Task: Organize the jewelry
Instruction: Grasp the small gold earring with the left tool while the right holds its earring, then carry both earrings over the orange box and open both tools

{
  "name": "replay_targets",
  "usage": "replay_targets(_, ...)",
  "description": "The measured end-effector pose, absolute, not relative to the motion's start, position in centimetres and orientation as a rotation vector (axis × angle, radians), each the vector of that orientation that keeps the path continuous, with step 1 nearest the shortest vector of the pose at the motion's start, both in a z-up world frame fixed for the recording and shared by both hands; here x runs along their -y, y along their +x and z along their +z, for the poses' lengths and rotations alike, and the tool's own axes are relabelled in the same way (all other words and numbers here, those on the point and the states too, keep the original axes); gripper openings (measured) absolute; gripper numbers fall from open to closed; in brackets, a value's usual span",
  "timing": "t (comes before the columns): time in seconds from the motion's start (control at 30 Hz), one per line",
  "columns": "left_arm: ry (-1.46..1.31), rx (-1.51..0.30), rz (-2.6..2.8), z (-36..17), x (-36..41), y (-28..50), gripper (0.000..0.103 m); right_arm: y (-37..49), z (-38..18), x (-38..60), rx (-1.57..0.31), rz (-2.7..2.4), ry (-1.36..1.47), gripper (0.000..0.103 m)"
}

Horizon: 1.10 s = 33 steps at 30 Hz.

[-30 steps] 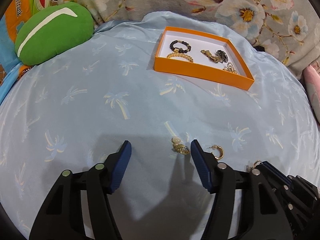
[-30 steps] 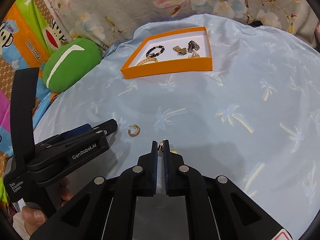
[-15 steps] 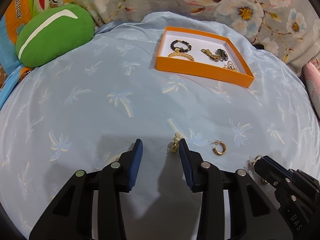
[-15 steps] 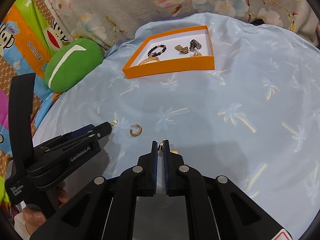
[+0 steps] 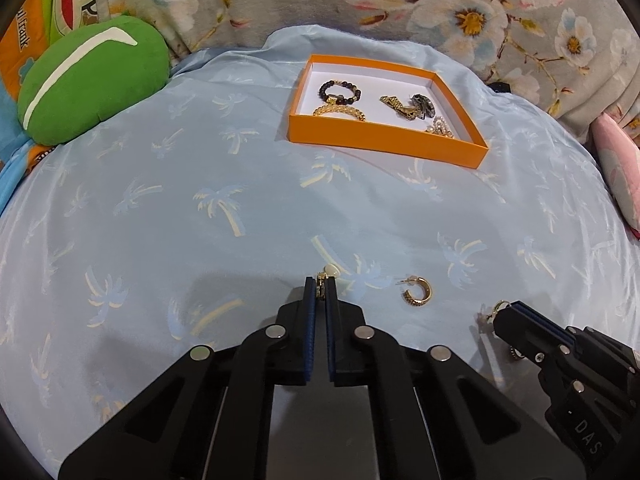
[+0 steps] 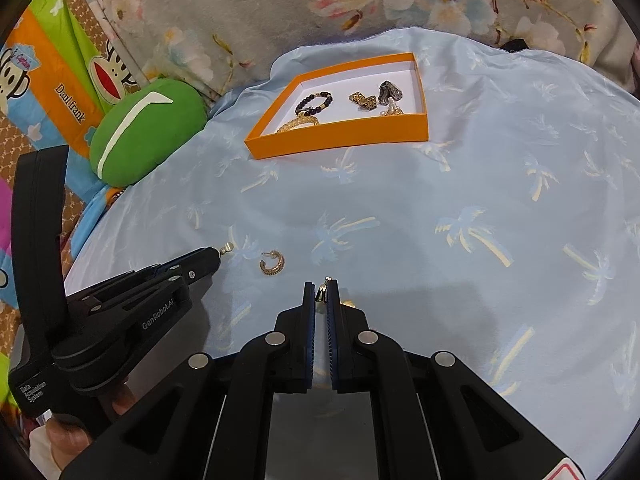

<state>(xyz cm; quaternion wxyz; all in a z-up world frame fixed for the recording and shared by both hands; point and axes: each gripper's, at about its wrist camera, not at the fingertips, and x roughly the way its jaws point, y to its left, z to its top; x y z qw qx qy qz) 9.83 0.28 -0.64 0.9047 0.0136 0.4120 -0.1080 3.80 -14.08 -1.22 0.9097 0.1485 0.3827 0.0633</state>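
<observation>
My left gripper is shut on a small gold earring with a pearl tip, low over the pale blue palm-print cloth. It also shows in the right wrist view, the pearl poking out. My right gripper is shut on another small gold earring; it appears in the left wrist view at the lower right. A gold hoop earring lies loose on the cloth between them. The orange tray at the back holds a dark bead bracelet, a gold chain and several other pieces.
A green cushion lies at the back left, by a cartoon-print pillow. Floral fabric rises behind the tray. A pink item sits at the right edge.
My left gripper went from wide open around the pearl earring to shut on it. My right gripper stayed shut on its earring, barely moving.
</observation>
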Motion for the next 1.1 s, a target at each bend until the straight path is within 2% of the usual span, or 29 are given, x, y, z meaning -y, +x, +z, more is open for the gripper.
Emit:
replay_targets(0.67,-0.056,-0.714,-0.205,7.5,-5.2,10.2,0.003,3.3,5.1,17.5,-0.652,0.101,0.309,0.005)
replay_targets(0.87,-0.005,-0.676,-0.214,9.6,-3.4,13.8,0.003,8.1,7.2,18.8,-0.63,0.1,0.261,0.005)
replay_targets(1.1,-0.006,-0.686,-0.281,10.5,0.9,21.5,0.003,16.9,8.2,20.7,-0.642,0.124,0.282,0.005)
